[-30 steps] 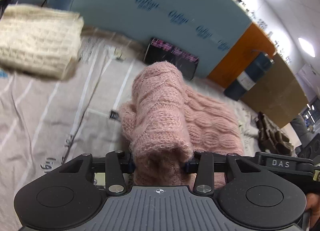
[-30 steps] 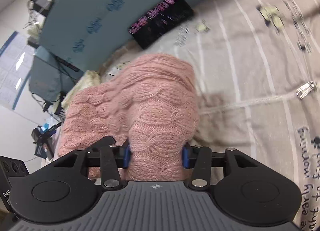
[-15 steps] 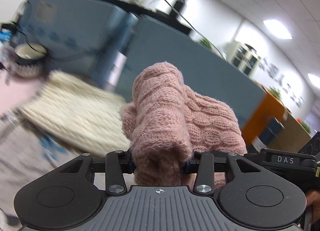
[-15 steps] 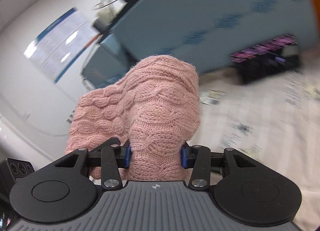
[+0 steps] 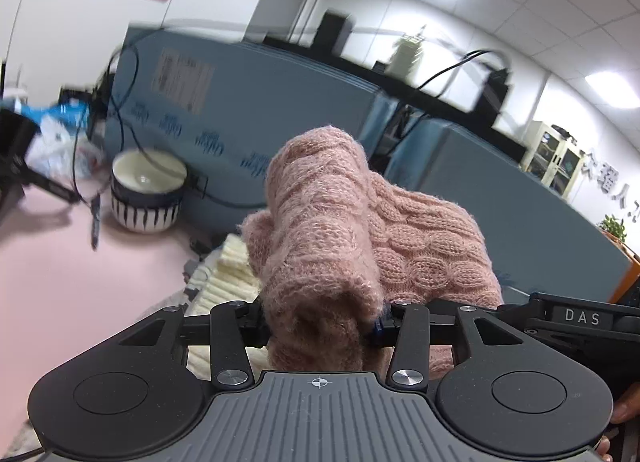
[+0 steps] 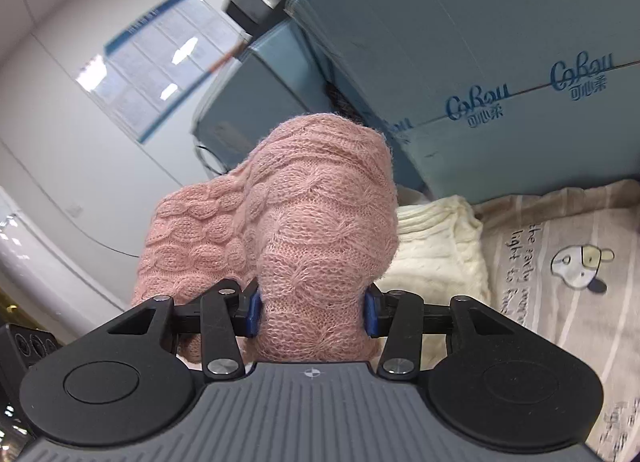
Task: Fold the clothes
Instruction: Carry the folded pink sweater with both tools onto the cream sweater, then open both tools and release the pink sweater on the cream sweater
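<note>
Left claw (image 5: 322, 322): pinching a thick bunched fold of the pink cable-knit sweater (image 5: 320, 229); knit fills the whole gap between the fingers. Right claw (image 6: 312, 312): likewise clamped on a bunched fold of the same sweater (image 6: 320, 221), blue pads pressed into the knit on both sides.

Sweater position: held up off the surface between the two claws, folded into a thick bundle that rises in front of both cameras. Whether its lower edge touches anything underneath cannot be told.

Below and behind the bundle: a cream knit garment (image 6: 436, 246), folded, lying on the striped beige bedsheet (image 6: 560, 302), near the sheet's far edge. In the left wrist view the cream garment (image 5: 224, 278) shows just left of the pink bundle. Sheet carries printed script and a small cartoon dog (image 6: 580, 266).

Behind the sheet's far edge: blue cardboard boxes (image 6: 480, 41) with printed lettering.

Left wrist view, left side: a pink surface (image 5: 72, 270) carrying a striped bowl (image 5: 146, 193); dark cables (image 5: 120, 109) hang near it, motion-blurred.
</note>
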{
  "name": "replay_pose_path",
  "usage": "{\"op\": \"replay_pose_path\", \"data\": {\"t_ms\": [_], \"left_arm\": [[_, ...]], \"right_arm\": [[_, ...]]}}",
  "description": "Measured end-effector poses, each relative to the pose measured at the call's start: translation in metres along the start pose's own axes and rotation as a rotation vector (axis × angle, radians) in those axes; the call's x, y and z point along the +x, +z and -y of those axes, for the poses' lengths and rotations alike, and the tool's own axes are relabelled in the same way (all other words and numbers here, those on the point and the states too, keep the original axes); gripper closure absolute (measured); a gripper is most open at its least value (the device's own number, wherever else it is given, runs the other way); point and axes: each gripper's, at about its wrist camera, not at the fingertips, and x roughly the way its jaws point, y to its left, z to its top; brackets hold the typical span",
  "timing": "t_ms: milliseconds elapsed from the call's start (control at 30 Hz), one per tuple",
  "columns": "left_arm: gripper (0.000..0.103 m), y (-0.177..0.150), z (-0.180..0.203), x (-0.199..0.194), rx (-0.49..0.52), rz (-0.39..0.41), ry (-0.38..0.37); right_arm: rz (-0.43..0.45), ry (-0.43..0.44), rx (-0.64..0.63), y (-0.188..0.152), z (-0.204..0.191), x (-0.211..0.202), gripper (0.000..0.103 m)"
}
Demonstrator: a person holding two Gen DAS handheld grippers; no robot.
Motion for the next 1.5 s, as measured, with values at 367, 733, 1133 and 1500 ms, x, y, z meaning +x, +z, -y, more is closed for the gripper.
{"op": "replay_pose_path", "data": {"t_ms": [367,733,1133,1500], "left_arm": [[0.031,0.001,-0.03,0.079,-0.026,-0.03,0.082],[0.01,-0.01,-0.03,0.108,0.013,-0.033,0.16],[0.009,0.003,-0.009,0.069,0.052,0.029,0.215],[0.002,-0.009,0.025,-0.021,0.058,0.097,0.23]], "right_arm": [[-0.032,-0.148,-0.009,0.001,0.038,0.04,0.029],[-0.027,-0.215,0.039,0.004,0.071,0.061,0.007],[-0.003,-0.204,-0.017,0.007,0.035,0.028,0.007],[0.086,-0.152,-0.074,-0.003,-0.017,-0.046,0.006]]}}
